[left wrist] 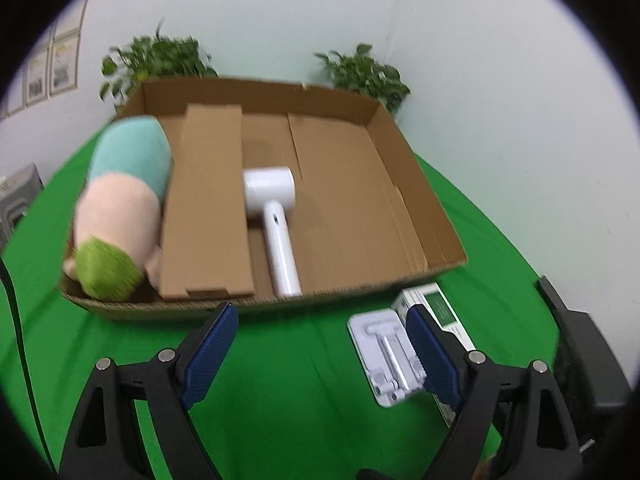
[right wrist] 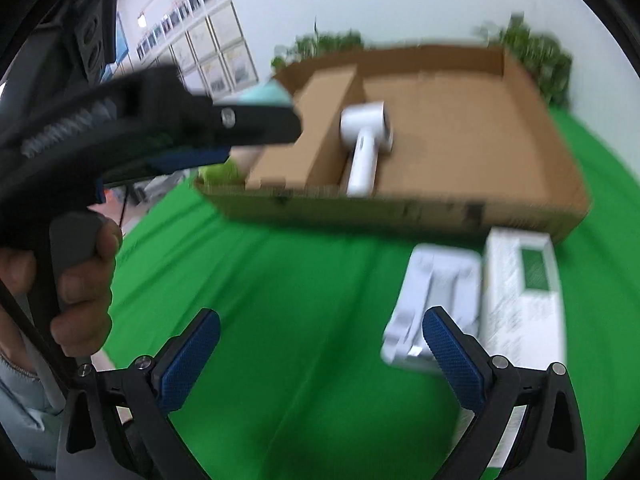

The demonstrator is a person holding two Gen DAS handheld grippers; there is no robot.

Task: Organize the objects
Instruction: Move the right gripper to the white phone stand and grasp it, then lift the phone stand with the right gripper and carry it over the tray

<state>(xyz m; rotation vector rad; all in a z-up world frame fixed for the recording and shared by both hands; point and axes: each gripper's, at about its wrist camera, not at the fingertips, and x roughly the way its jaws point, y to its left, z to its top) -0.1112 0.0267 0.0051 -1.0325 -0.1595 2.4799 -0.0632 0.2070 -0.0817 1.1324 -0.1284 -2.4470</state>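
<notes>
A wide shallow cardboard box [left wrist: 400,152] [right wrist: 460,208] lies on the green cloth. Inside it are a white hair dryer [left wrist: 276,216] [right wrist: 366,140], a flat brown carton [left wrist: 208,208] [right wrist: 304,136] and a plush toy [left wrist: 120,200] in teal, pink and green at its left end. In front of the box, on the cloth, lie a white tray with a white part in it [left wrist: 384,356] [right wrist: 432,296] and a white-and-green packet [left wrist: 440,304] [right wrist: 524,292]. My left gripper [left wrist: 322,344] is open over the cloth, the tray by its right finger. My right gripper [right wrist: 322,352] is open too, nothing between its fingers.
Two potted plants [left wrist: 160,60] [left wrist: 364,72] stand behind the box against the wall. In the right wrist view, a hand [right wrist: 80,276] holds the left gripper's handle at the left. A black device [left wrist: 588,344] sits at the right edge. A grey box [left wrist: 16,196] is far left.
</notes>
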